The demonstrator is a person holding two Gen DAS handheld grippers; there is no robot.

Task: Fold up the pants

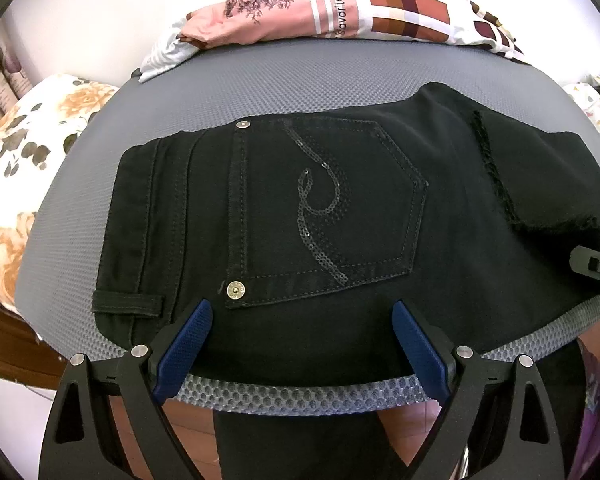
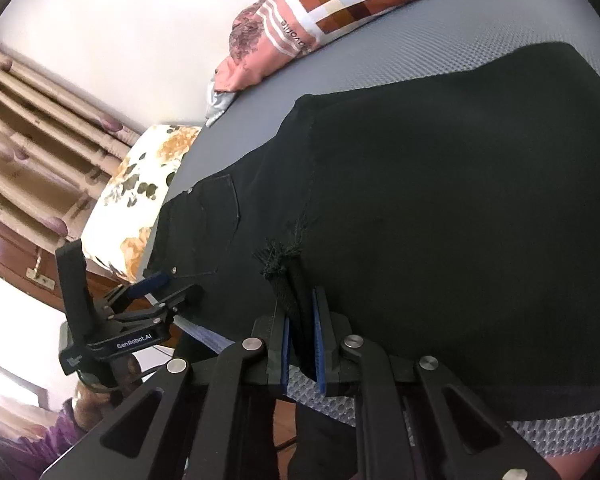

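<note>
Left gripper [image 1: 301, 314] points steeply down, its two blue-padded fingers [image 1: 188, 344] spread wide apart and nothing pinched between them. Right gripper [image 2: 301, 312] sits off to the right, tilted and angled down less steeply, its blue pads [image 2: 319, 344] drawn close together and clamped on a frayed black fold. In the right wrist view the left gripper [image 2: 168, 286] shows at near left, fingers splayed.

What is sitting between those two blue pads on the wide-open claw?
Only black cloth. In the left wrist view the left gripper stands open over the pants, below the sequinned back pocket; the pads do not pinch it.
</note>
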